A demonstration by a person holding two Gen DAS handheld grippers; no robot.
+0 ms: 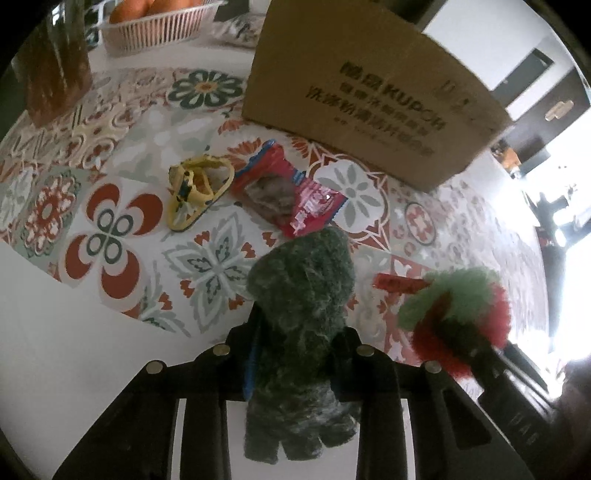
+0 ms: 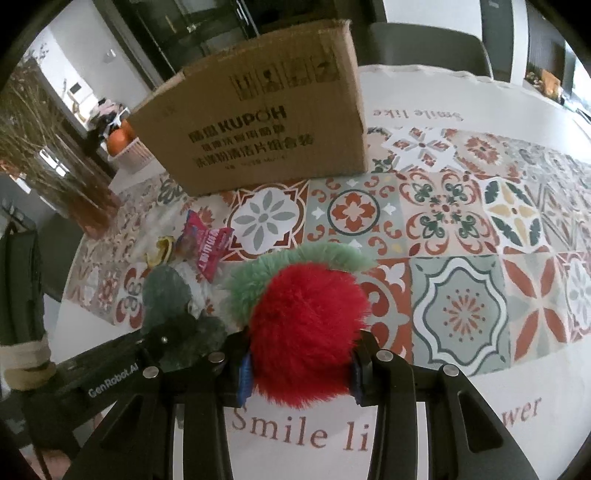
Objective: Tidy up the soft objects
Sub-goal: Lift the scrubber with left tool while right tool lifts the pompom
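Observation:
My left gripper (image 1: 295, 354) is shut on a dark green fuzzy plush toy (image 1: 301, 295) and holds it above the patterned tablecloth. My right gripper (image 2: 301, 365) is shut on a red and light green fluffy plush (image 2: 306, 328). That plush also shows at the right of the left wrist view (image 1: 458, 310), and the dark green toy shows at the left of the right wrist view (image 2: 173, 306). A cardboard box (image 1: 373, 85) stands beyond both, also in the right wrist view (image 2: 258, 122).
A red snack packet (image 1: 291, 192) and a small yellow sandal (image 1: 197, 188) lie on the cloth before the box. A basket of oranges (image 1: 159, 26) and a vase of dried stems (image 2: 55, 155) stand at the far left. A chair (image 2: 424, 44) is behind the table.

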